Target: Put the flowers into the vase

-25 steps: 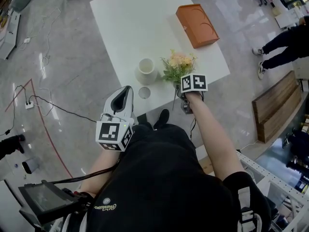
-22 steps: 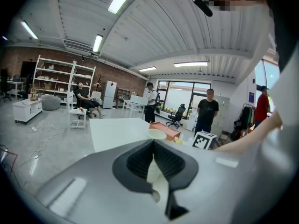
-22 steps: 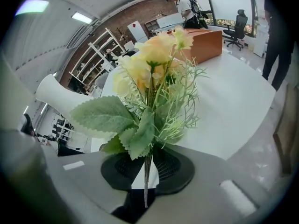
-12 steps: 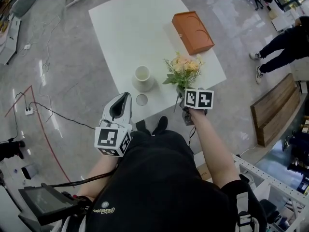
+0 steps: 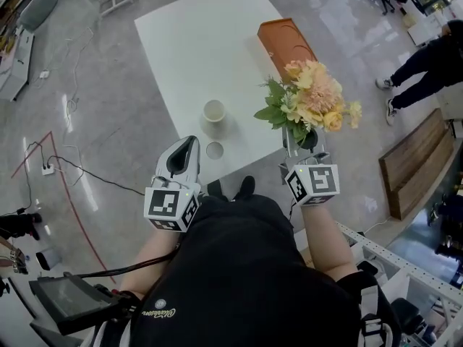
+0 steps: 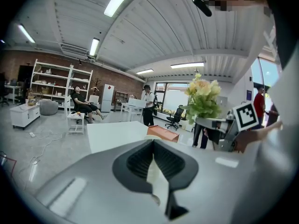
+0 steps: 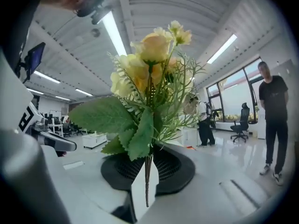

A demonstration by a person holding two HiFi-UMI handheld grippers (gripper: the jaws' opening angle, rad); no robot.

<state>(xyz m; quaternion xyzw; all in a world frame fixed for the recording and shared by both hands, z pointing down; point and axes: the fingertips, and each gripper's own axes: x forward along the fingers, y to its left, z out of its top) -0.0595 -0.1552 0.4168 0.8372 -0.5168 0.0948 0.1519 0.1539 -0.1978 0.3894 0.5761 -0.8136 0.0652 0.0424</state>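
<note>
Flowers (image 5: 307, 103) stand high over the table's (image 5: 195, 42) edge, stems pinched in my right gripper (image 7: 148, 158). My left gripper (image 5: 189, 142) is closed, empty. Thin stems may slip, or miss the narrow vase (image 5: 214, 111).

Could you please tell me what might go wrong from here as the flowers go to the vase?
The right tongs pinch only the thin stems, low under the wide flowers, so the bunch may swivel or slip. The vase has a small mouth and stands unheld near the table edge, away from the left tongs; a missed stem could tip it.
</note>
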